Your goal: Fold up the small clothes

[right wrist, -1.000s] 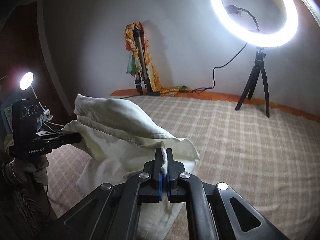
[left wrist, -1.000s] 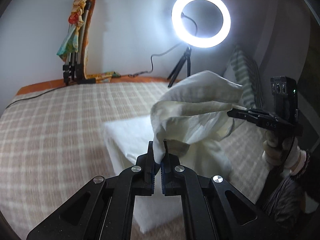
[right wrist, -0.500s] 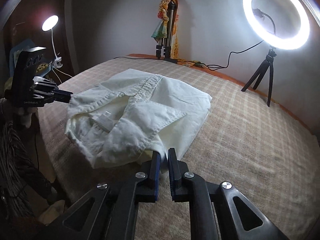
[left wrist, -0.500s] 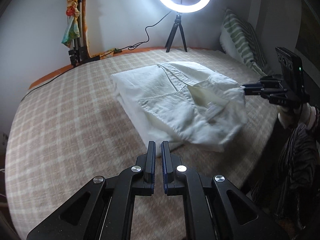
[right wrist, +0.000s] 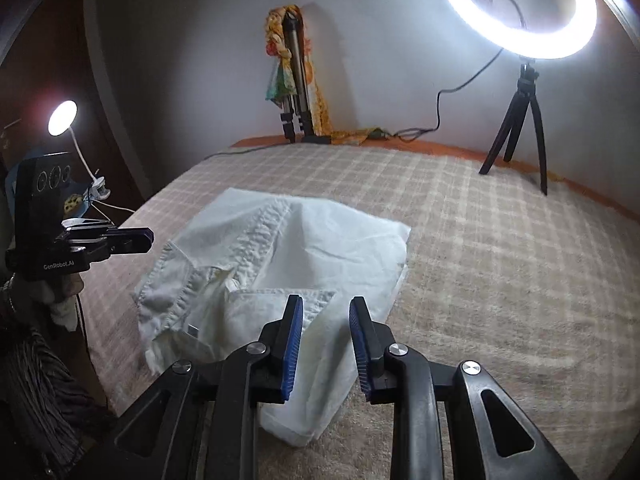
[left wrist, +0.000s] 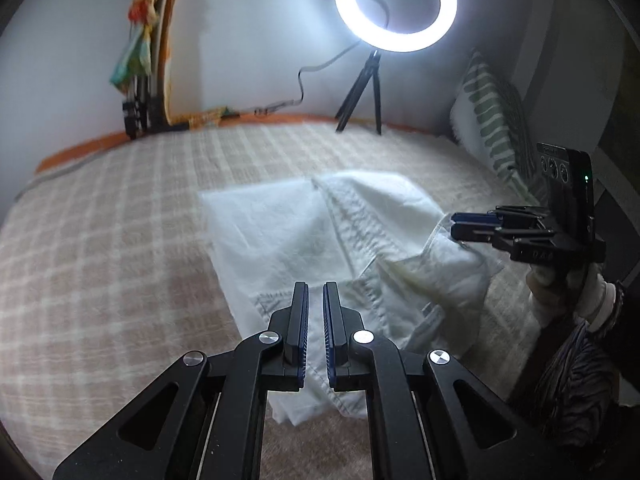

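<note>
White shorts (left wrist: 320, 240) lie folded on the checked bed (left wrist: 120, 240), ring light (left wrist: 396, 0) behind. Left tool (left wrist: 316, 300) clenched and empty; right tool (right wrist: 325, 312) has just been opening, released.

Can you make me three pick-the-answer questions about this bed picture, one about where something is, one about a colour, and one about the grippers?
1. Where does the ring light stand?
A. at the far edge of the bed, by the wall
B. on top of the white garment
C. on the floor under the bed

2. What colour is the garment on the bed?
A. red
B. white
C. black

3. How is the right gripper now?
A. shut on the garment
B. open, gripping nothing
C. holding the lamp

Answers:
1. A, its tripod stands on the checked blanket near the wall.
2. B, the cloth is pale white.
3. B, its jaws have just been opening, with a clear gap and the cloth lying loose below.
</note>
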